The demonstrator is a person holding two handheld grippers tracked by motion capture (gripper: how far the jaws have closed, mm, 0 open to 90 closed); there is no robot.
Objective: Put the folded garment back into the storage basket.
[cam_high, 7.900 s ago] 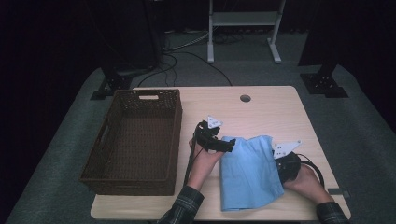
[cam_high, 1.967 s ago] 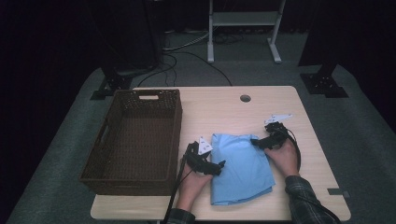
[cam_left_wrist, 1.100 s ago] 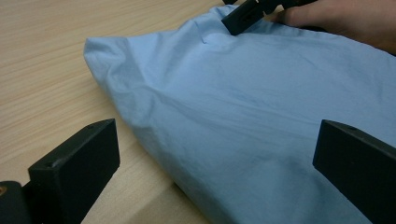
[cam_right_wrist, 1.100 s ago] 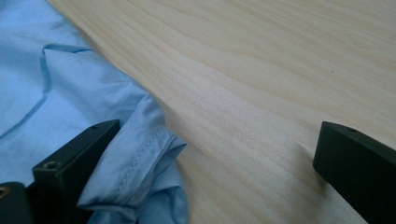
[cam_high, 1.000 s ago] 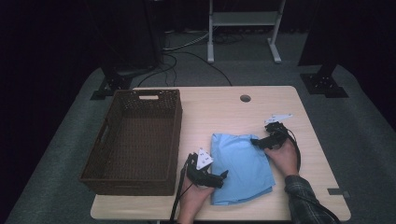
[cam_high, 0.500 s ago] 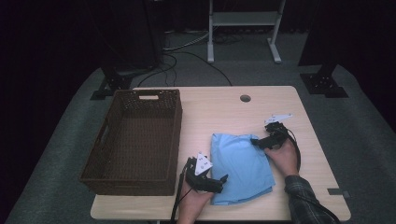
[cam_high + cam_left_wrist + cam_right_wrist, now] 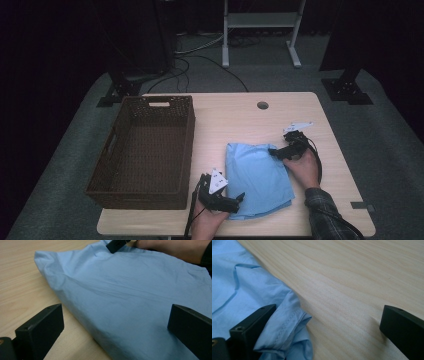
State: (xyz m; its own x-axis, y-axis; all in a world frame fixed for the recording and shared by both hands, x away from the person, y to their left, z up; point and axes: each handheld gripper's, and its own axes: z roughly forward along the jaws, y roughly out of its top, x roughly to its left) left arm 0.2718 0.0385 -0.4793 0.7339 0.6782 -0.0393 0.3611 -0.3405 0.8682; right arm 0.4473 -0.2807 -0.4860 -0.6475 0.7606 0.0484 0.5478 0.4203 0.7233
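My left gripper point(image 7: 239, 196) has its jaws spread wide over the near-left edge of the folded light-blue cotton garment point(image 7: 257, 177). My right gripper point(image 7: 272, 152) is open too, one jaw seemingly touching the bunched far-right hem. The garment lies flat on the pale wooden table point(image 7: 235, 120), beside the dark brown wicker basket point(image 7: 145, 145).

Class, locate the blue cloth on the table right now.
In the high view, the blue cloth lies right of the wicker basket, between the left gripper and right gripper.
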